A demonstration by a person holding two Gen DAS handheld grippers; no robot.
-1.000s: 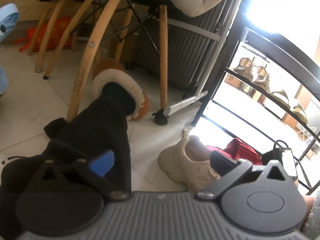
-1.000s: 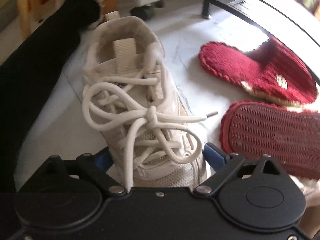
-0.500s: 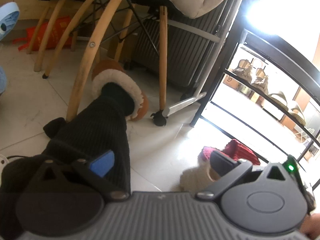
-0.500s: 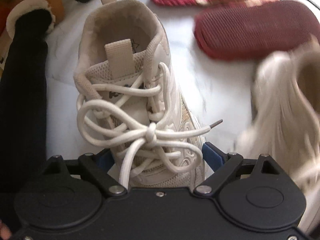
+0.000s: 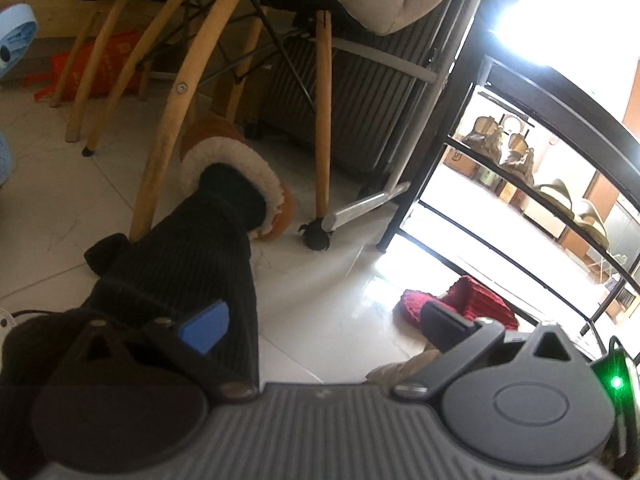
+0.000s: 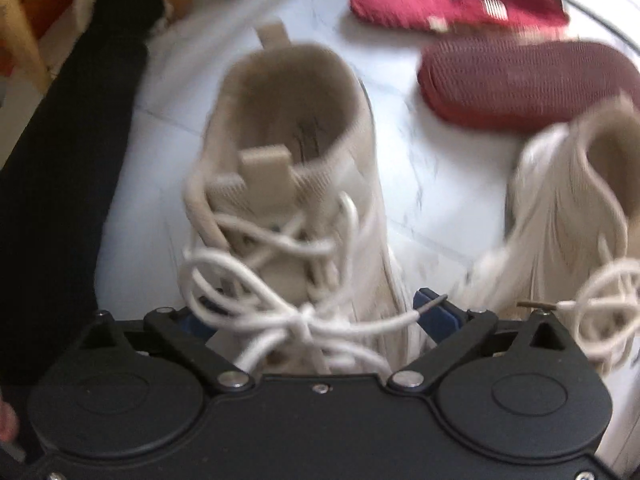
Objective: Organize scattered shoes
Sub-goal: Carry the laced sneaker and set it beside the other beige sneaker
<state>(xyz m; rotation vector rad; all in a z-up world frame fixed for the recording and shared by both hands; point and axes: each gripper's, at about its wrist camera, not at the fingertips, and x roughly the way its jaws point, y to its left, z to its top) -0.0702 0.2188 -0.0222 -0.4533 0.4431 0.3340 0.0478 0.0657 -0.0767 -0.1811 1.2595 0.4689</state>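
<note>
In the right wrist view a cream laced sneaker [image 6: 296,152] stands on the white floor between the fingers of my right gripper [image 6: 316,318]. Its jaws are opening, and the blue pads flank the toe part without clearly pressing it. The matching sneaker [image 6: 568,208] stands just to its right. Beyond them lie two red slippers, one upright [image 6: 456,4] and one sole-up [image 6: 520,80]. My left gripper [image 5: 324,326] hovers open over bare floor with nothing between its fingers. A sliver of a cream sneaker [image 5: 404,366] shows by its right finger, and a red slipper [image 5: 472,300] lies past it.
A person's leg in black trousers [image 5: 180,272] with a tan fleece-lined slipper [image 5: 256,184] stretches along the left. Wooden chair legs [image 5: 324,120] and a grey suitcase [image 5: 360,112] stand behind. A black shoe rack [image 5: 536,200] with shoes on a shelf stands at the right.
My right gripper carried the cream sneaker sideways to beside its mate and its jaws have spread. In the left view the sneaker slid away toward the lower right. The left gripper stayed put.
</note>
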